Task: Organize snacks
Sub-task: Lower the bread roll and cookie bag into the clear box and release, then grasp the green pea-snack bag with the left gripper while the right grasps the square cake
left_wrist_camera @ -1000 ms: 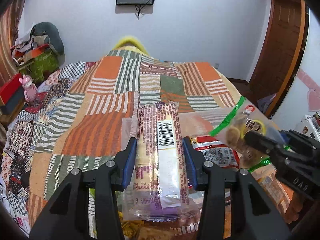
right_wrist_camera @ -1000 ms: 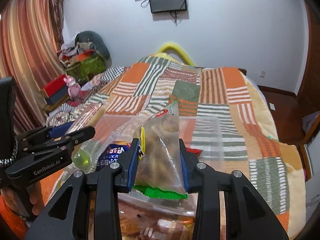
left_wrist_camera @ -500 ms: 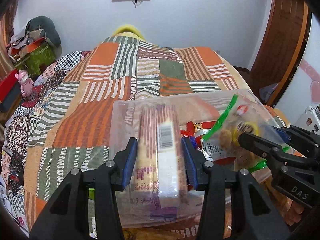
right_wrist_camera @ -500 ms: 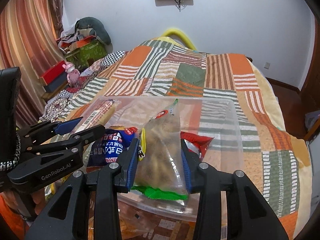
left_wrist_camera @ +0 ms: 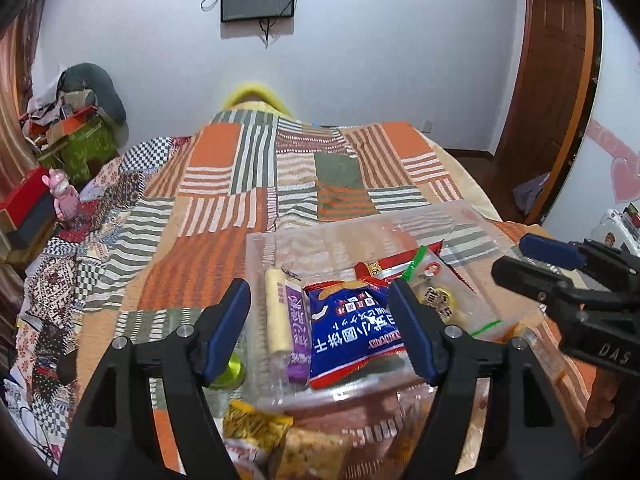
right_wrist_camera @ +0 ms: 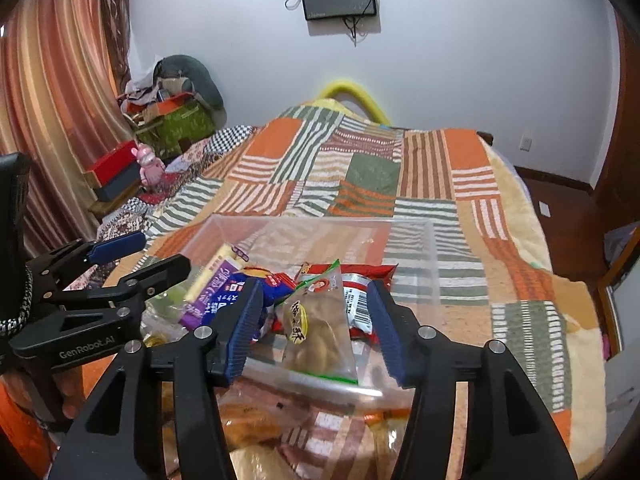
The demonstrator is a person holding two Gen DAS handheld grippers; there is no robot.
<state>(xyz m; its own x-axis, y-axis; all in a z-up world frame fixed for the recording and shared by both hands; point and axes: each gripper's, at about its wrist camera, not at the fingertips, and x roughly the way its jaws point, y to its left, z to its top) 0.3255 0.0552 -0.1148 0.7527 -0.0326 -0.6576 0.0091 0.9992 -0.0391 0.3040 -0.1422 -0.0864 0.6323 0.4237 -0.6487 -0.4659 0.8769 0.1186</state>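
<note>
A clear plastic bin (left_wrist_camera: 360,236) (right_wrist_camera: 416,248) sits on the patchwork bed. In it lie a long purple-and-cream wafer pack (left_wrist_camera: 282,312) (right_wrist_camera: 208,284), a blue snack bag (left_wrist_camera: 352,328) (right_wrist_camera: 236,292), a red packet (left_wrist_camera: 384,266) (right_wrist_camera: 360,304) and a clear green-edged bag of brown snacks (left_wrist_camera: 444,300) (right_wrist_camera: 316,328). My left gripper (left_wrist_camera: 324,332) (right_wrist_camera: 116,260) is open and empty above the bin's near left. My right gripper (right_wrist_camera: 314,328) (left_wrist_camera: 532,264) is open and empty above the clear bag.
More snack packs lie in front of the bin: a yellow pack (left_wrist_camera: 256,420) and orange packs (right_wrist_camera: 248,420). A green-capped item (left_wrist_camera: 230,368) lies left of the bin. A bedside pile with red boxes (right_wrist_camera: 116,168) and a pink toy (right_wrist_camera: 150,166) stands at the left. A door (left_wrist_camera: 552,92) is at the right.
Both grippers opened. The left let go of the wafer pack and the right let go of the clear snack bag; both packs now lie in the bin. Both grippers drew back slightly.
</note>
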